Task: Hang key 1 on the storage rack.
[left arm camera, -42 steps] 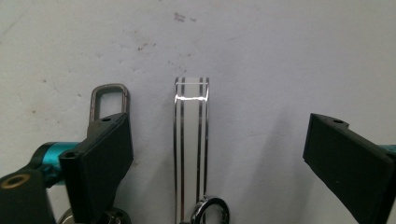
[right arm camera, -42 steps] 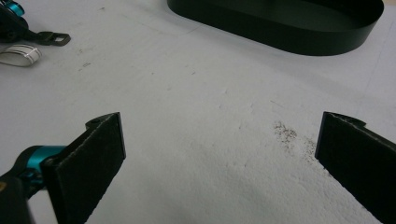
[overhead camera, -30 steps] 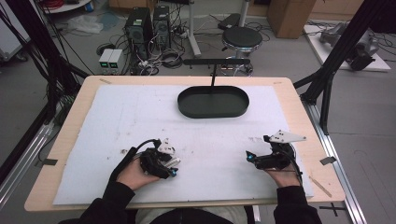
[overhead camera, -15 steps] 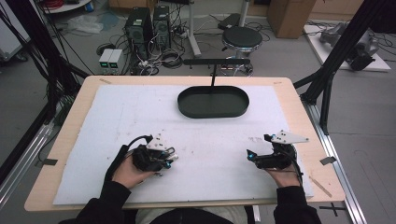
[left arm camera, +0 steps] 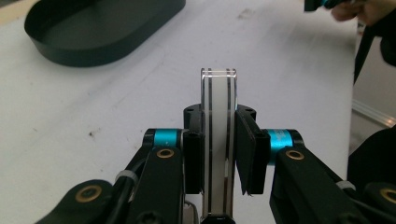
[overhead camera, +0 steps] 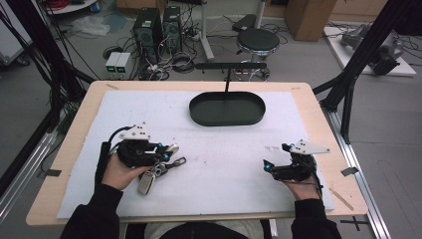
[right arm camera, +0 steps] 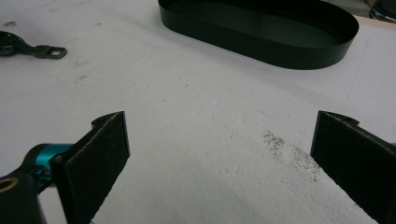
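Above table (overhead camera: 298, 99), key fob (left arm camera: 218, 140) between jaws

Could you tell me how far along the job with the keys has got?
Done: the left tool has just closed on the white key fob, and the bunch of keys hangs from it. In hand: carrying it over the white mat. Left: the black tray looks empty, so probably the keys go there. The right tool rests open on the mat.

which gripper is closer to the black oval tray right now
Left, narrowly, as far as the high view shows. The left gripper, shut on a key fob, sits down-left of the black oval tray. The right gripper, open, rests lower, near the table's front right.
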The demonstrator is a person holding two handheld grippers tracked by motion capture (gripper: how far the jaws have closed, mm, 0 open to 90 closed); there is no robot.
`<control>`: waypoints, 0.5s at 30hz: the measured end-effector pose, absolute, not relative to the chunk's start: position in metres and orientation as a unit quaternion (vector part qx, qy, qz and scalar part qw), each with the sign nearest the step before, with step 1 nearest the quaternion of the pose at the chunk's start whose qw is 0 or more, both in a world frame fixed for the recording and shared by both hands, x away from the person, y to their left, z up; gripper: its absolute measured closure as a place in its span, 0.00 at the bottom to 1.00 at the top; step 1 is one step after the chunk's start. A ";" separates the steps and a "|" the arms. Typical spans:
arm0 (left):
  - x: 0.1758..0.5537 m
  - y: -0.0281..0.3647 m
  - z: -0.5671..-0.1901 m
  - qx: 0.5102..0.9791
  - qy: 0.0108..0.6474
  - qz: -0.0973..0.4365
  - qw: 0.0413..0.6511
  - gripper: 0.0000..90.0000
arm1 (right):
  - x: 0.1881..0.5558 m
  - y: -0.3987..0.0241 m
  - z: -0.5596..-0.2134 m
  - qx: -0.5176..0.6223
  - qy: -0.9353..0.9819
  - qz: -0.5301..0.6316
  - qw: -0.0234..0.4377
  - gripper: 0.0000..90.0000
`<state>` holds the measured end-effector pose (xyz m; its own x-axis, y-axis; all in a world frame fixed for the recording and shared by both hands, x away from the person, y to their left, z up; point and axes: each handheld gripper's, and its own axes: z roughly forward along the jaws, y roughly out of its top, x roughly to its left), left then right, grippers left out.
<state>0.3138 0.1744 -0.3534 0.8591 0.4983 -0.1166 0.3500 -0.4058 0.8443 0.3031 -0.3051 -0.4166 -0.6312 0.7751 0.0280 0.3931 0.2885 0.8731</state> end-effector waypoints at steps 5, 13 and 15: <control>0.316 0.179 -0.339 0.828 0.253 0.079 0.494 0.83 | 0.303 -0.305 -0.417 0.379 0.776 0.461 0.204 0.04; 0.325 0.180 -0.317 0.818 0.245 0.081 0.514 0.83 | 0.303 -0.305 -0.418 0.381 0.773 0.467 0.199 0.04; 0.328 0.177 -0.313 0.821 0.242 0.084 0.510 0.83 | 0.302 -0.304 -0.418 0.380 0.773 0.468 0.198 0.04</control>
<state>0.3279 0.1773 -0.3129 0.8692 0.4824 -0.1085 0.3109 -0.3626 0.8785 0.3024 -0.3040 -0.4181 -0.6328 0.7727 0.0506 0.4026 0.2724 0.8739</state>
